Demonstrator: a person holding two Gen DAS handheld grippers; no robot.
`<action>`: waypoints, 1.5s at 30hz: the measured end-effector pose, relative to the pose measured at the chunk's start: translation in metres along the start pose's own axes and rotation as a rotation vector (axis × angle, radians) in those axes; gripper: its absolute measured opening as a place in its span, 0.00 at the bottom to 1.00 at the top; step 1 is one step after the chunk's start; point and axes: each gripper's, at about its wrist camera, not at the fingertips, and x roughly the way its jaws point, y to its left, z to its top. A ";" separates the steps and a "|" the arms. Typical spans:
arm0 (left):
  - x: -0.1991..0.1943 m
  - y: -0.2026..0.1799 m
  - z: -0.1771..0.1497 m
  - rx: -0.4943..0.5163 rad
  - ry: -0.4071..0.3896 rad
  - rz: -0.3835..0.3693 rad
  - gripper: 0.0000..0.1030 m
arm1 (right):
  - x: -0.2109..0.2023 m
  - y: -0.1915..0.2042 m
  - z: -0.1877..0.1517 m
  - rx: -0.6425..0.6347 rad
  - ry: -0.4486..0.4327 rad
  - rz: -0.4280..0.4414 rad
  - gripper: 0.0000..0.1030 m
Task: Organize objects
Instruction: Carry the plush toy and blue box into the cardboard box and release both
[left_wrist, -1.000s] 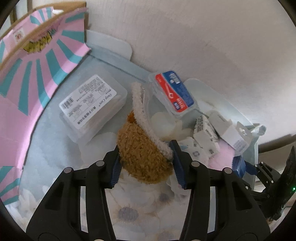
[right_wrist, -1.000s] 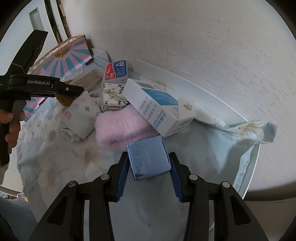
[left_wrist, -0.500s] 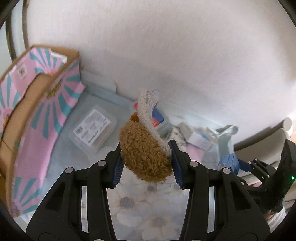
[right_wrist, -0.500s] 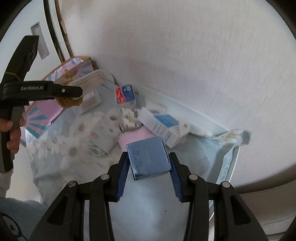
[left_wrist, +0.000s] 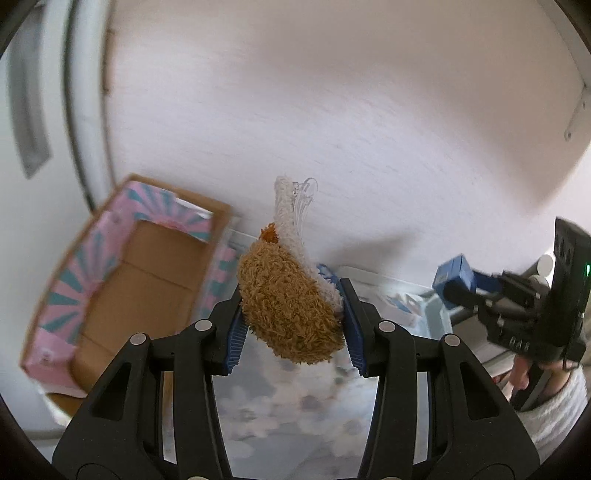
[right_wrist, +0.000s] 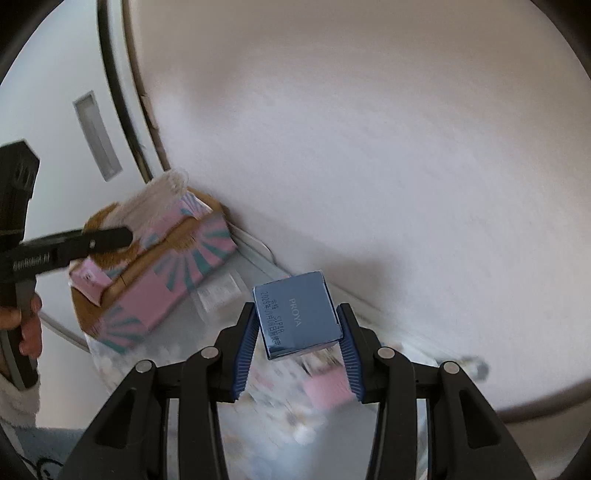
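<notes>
- I am holding a brown furry plush piece with a white fuzzy strip and a clear plastic hook on top (left_wrist: 291, 314) in the left gripper (left_wrist: 291, 332); both blue pads are pressing into its sides, so the tongs are closed on it, and it is hanging clear of the surface.
- I am gripping it low on the fat brown body, I think, because the white strip and hook are too thin and floppy to pinch firmly.
- In the right gripper (right_wrist: 299, 343) I am carrying a small glossy blue carton printed PROYA (right_wrist: 299, 317); the jaws are clamped on its two opposite flat sides, and it is up in the air with its printed face toward the camera.
- An open cardboard box with pink and teal sunburst stripes (left_wrist: 122, 280) is sitting against the white wall (left_wrist: 369, 129), to the left of the plush in the left wrist view; its brown inside looks bare from here.
- In the right wrist view the plush is hanging right at the near upper edge of the striped box, which suggests to me that I am bringing it there to drop in.
- The floral light-blue cloth (left_wrist: 288, 413) is lying below both grippers, with a blurred pink item (right_wrist: 325, 387) and other packets I cannot make out.
- My judgement: both items are mid-carry, and neither is placed yet.
- The soft plush could sag or snag by its hook on the box flap, so I would be lowering it well inside before loosening the tongs.
</notes>
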 end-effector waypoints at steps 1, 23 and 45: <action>-0.006 0.007 0.001 -0.005 -0.005 0.006 0.40 | 0.001 0.005 0.007 -0.010 -0.004 0.005 0.38; -0.054 0.152 -0.003 -0.105 -0.006 0.134 0.40 | 0.087 0.166 0.108 -0.167 0.022 0.188 0.38; 0.044 0.170 -0.037 -0.030 0.237 0.082 0.40 | 0.200 0.193 0.105 -0.176 0.221 0.119 0.38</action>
